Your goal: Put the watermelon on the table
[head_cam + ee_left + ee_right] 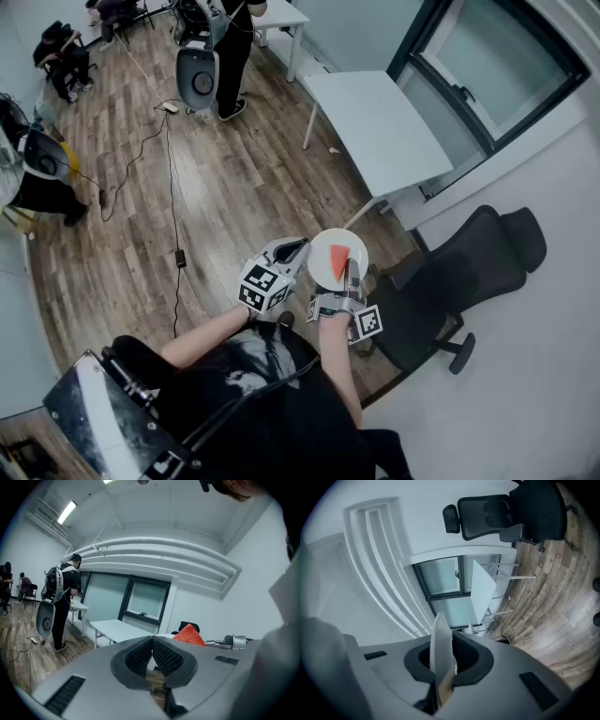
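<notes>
Closest to me, the right gripper (pixel 352 275) has its fingers (pixel 468 656) nipped tight on the rim of a white plate (pixel 322 246), which shows edge-on between them in the right gripper view. The watermelon (pixel 338 265), a red wedge, lies on that plate, carried in the air above the wooden floor (pixel 216 197) and not on any tabletop. Just beside the plate, on its left, the left gripper (pixel 296 247) carries nothing; its fingers (pixel 140 657) are pressed together, tip to tip. A black office chair (pixel 459 272) stands to the right of the plate. Farther on I see the white tabletop (pixel 380 122) by the window. Beyond it, at the far end of the room, a person (pixel 230 47) stands on the floor.
</notes>
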Demonstrator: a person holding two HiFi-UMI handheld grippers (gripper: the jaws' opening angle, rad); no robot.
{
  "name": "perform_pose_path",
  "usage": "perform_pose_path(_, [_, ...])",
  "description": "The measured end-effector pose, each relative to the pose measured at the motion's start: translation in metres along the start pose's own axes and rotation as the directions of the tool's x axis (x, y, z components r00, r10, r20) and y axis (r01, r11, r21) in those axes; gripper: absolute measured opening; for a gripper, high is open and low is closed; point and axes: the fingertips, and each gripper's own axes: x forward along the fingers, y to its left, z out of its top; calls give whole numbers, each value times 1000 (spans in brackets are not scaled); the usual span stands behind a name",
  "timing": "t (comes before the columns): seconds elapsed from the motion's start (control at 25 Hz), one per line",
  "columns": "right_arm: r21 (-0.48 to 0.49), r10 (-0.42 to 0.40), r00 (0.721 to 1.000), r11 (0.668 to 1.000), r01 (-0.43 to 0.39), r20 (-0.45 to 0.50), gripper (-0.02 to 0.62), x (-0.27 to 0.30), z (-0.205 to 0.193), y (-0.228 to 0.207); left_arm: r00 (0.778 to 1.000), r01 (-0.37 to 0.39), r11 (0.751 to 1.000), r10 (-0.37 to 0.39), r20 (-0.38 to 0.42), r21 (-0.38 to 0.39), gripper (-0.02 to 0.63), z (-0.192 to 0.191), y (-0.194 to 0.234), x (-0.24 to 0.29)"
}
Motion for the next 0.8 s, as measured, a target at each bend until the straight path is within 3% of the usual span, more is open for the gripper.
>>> perform_pose_path(0.8, [42,2,997,999,-5,72,26,18,-26,-15,1000,-6,1000,6,-28,-12,5,-3,50,-14])
